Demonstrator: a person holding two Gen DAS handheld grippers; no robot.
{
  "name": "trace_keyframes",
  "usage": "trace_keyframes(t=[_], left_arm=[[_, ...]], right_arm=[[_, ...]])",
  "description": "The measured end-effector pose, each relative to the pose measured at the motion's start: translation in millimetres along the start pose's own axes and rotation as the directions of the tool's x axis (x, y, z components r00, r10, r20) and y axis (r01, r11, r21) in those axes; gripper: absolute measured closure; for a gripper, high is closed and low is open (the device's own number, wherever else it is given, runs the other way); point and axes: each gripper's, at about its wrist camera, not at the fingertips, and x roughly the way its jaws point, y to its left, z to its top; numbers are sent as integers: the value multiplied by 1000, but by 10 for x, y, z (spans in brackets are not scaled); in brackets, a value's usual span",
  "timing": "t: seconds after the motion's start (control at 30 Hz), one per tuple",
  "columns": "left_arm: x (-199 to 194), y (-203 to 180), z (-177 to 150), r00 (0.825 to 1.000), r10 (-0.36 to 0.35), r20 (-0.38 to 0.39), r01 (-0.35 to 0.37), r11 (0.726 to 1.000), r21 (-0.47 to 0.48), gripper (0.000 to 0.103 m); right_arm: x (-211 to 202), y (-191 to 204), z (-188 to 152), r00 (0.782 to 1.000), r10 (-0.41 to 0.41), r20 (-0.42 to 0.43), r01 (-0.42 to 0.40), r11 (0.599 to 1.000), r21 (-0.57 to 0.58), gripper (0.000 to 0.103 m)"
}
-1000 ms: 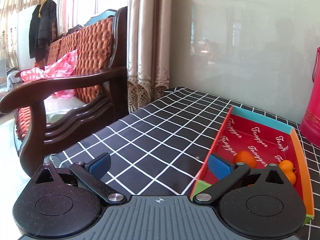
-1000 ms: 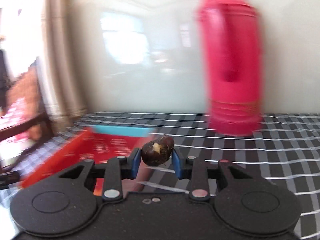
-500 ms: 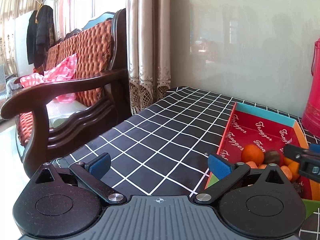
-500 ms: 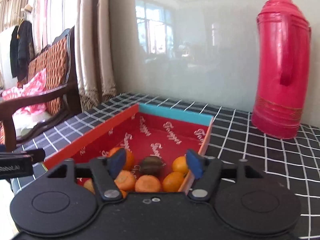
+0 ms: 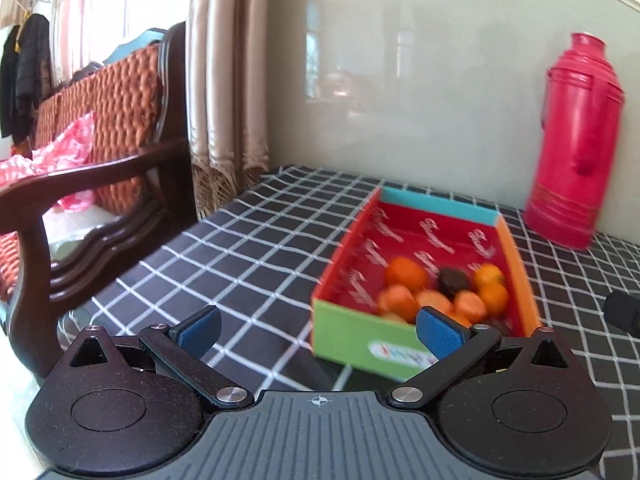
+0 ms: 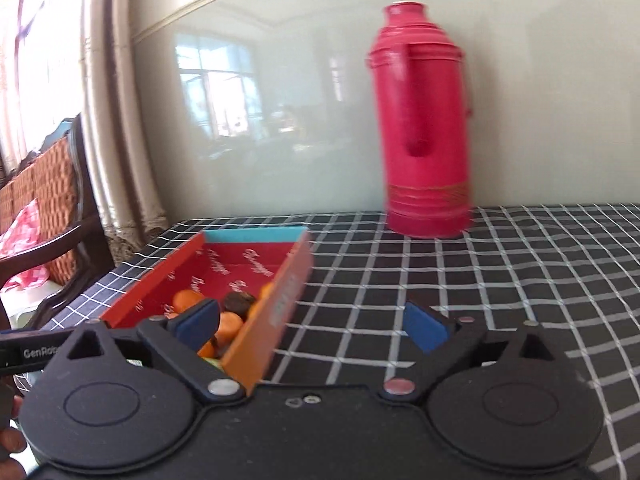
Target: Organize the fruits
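Left gripper (image 5: pixel 318 330): nearest in left wrist view, blue-padded fingers (image 5: pixel 199 326) spread wide, nothing between them, held above black-and-white checked tablecloth (image 5: pixel 248 264). Right gripper (image 6: pixel 312 326): likewise spread wide and empty, left pad overlapping the box's near corner in its own view, right pad over bare cloth. Fruit box (image 5: pixel 348 330): cardboard, just beyond left gripper at 1 o'clock; green near wall, orange right wall, turquoise far wall, red printed lining; in right wrist view at 10 o'clock (image 6: pixel 280 300). Contents gathered at the near end: small oranges (image 5: pixel 406 272), several, touching one another; one dark brown fruit (image 5: pixel 452 280) resting among them, seen also in right wrist view (image 6: pixel 239 303) between oranges (image 6: pixel 188 299); far half of lining bare. Red thermos flask (image 5: pixel 576 140): upright, on cloth beyond box, at 2 o'clock in left view, 12 o'clock in right view (image 6: pixel 424 120), against glossy pale wall. Wooden armchair (image 5: pixel 100 184): beside table, at 10 o'clock, woven orange back. Curtain (image 5: pixel 224 92): behind chair, at 11 o'clock.
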Motion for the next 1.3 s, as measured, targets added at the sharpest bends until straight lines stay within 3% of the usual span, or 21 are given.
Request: trace_keyframes(t=[0.27, 0.5, 1.3], left_arm=[[-463, -121, -50, 999, -44, 15, 44, 999, 23, 0], [-669, -146, 0, 997, -66, 39, 65, 997, 33, 0], [-792, -120, 56, 996, -52, 74, 48, 997, 54, 0]], right_arm=[[-344, -152, -2, 998, -67, 19, 66, 996, 52, 6], [-486, -171, -52, 998, -66, 7, 65, 995, 74, 6], [-575, -47, 16, 999, -47, 26, 45, 997, 57, 6]])
